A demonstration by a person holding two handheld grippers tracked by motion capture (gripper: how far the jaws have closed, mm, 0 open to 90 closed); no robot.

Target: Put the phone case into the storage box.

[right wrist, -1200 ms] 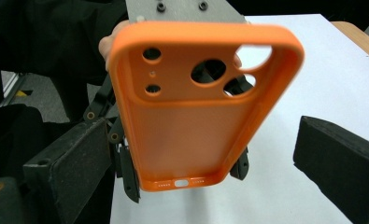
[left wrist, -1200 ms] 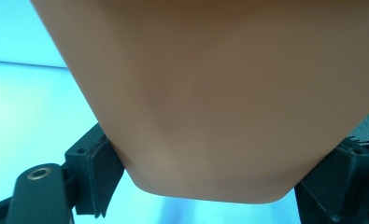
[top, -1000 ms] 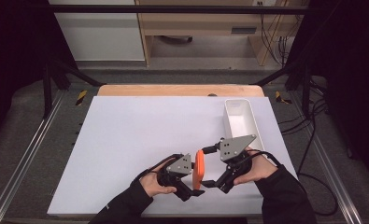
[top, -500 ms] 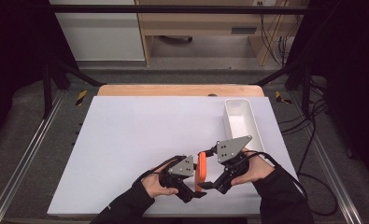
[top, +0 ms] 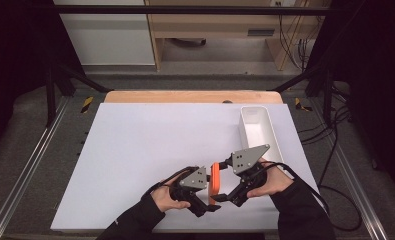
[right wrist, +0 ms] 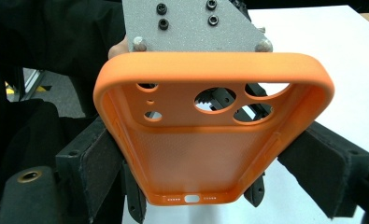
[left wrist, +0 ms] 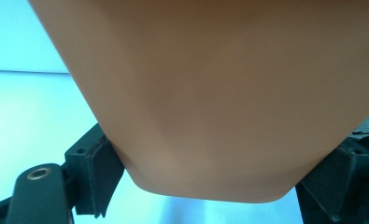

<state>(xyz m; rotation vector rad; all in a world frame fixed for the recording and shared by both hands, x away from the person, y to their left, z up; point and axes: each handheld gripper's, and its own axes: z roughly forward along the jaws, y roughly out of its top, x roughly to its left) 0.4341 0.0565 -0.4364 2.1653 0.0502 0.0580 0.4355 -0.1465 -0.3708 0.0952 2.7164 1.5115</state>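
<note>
Orange phone case [top: 215, 179] is held up off the white worktop [top: 150, 150] at its near edge, between both hands. Left tool [top: 205, 196] grips it across its width, pads against the sides; right tool [right wrist: 210, 182] has just been closing and now clamps the case's long edges too. Handover apparently mid-way: both hold, neither has released. Remaining: release one side and place the case, possibly in the white bin [top: 257, 131] far right. Path there looks unobstructed.
</note>
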